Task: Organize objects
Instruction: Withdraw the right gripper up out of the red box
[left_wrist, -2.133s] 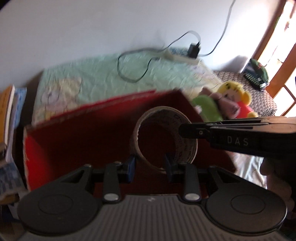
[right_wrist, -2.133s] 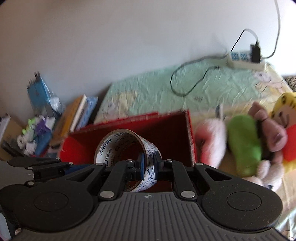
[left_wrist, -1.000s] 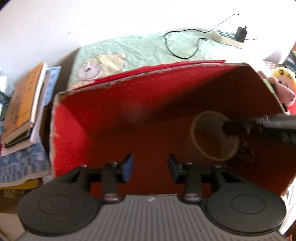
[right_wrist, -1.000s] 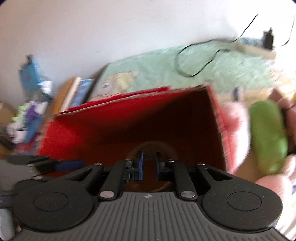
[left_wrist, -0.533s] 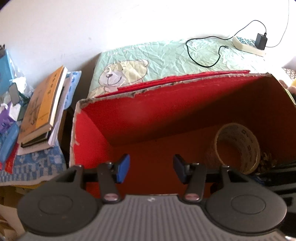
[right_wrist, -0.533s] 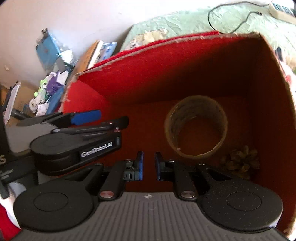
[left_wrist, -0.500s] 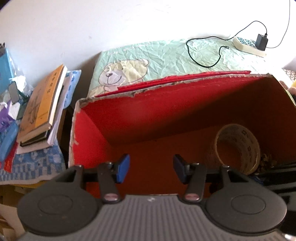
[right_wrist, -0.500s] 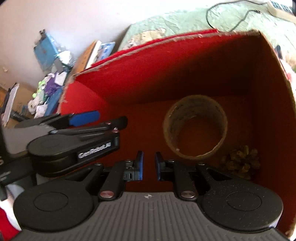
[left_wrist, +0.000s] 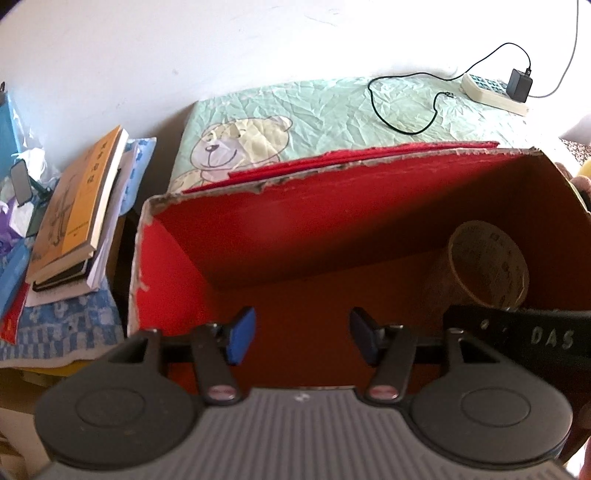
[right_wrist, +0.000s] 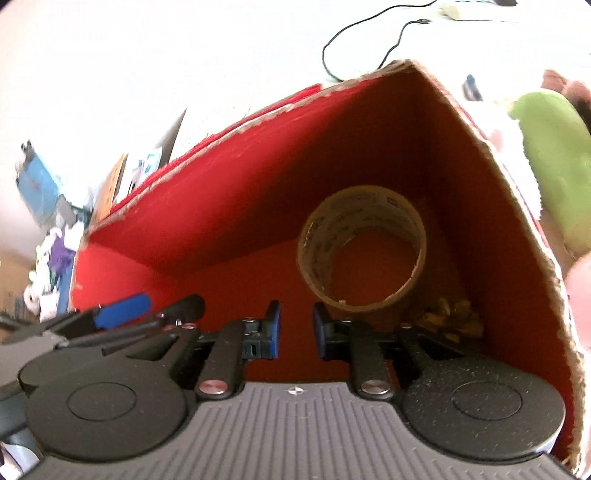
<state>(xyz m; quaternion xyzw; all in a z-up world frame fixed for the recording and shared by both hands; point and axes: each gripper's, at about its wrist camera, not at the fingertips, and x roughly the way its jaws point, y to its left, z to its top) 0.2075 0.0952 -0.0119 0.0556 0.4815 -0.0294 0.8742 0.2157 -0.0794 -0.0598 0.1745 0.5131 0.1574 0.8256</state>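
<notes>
A roll of printed packing tape (right_wrist: 360, 254) rests on the floor of a red cardboard box (right_wrist: 236, 192), near its right wall; it also shows in the left wrist view (left_wrist: 487, 264). A small brown pine cone (right_wrist: 452, 321) lies beside it in the box corner. My right gripper (right_wrist: 295, 334) is open, empty, just short of the roll. My left gripper (left_wrist: 299, 339) is open and empty over the box's near edge (left_wrist: 135, 266). The right gripper's body (left_wrist: 524, 341) crosses the left view and hides the roll's lower part.
A stack of books (left_wrist: 74, 218) lies left of the box on a blue cloth. A green bear-print sheet (left_wrist: 332, 110) lies behind, with a black cable (left_wrist: 402, 110) and power strip (left_wrist: 493, 92). Plush toys (right_wrist: 554, 166) sit right of the box.
The right gripper carried the tape roll down into the box, let go and drew back a little with its jaws parted. The left gripper opened wider and pulled back over the box edge.
</notes>
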